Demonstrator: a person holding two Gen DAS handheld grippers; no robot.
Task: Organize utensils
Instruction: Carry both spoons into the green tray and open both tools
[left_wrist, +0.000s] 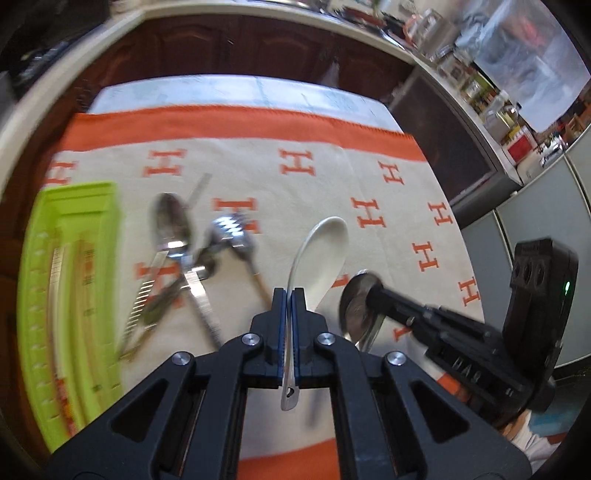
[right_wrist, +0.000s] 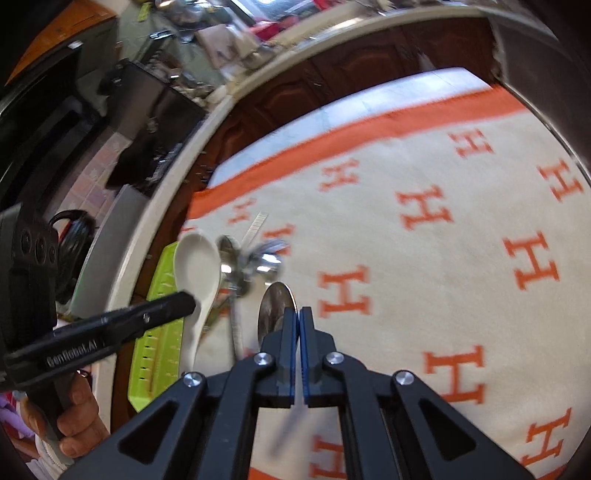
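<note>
Now 2 grippers are at work above a cream cloth (left_wrist: 295, 192) with an orange border and orange H marks. The left gripper (left_wrist: 288, 295) has its jaws clenched on the handle of 1 white spoon (left_wrist: 325, 251), whose bowl points forward and away from the camera, lifted off the cloth. The right gripper (right_wrist: 298, 314) is closed on the handle of 1 steel spoon (right_wrist: 275, 306); its round bowl shows just ahead of the blue pads (right_wrist: 293, 354). In the left wrist view that steel spoon sits just beside the white one, to its right.

On the cloth lies 1 loose pile of metal utensils (left_wrist: 184, 258): at least 2 more spoon bowls are countable, plus 1 fork-like head, though blur hides the exact total and the crossed handles overlap. To the left of the pile stands 1 green tray (left_wrist: 70, 295), with long compartments; what it holds is too smeared to tell. A hand (right_wrist: 79, 417) grips the left tool's handle in the right wrist view.
</note>
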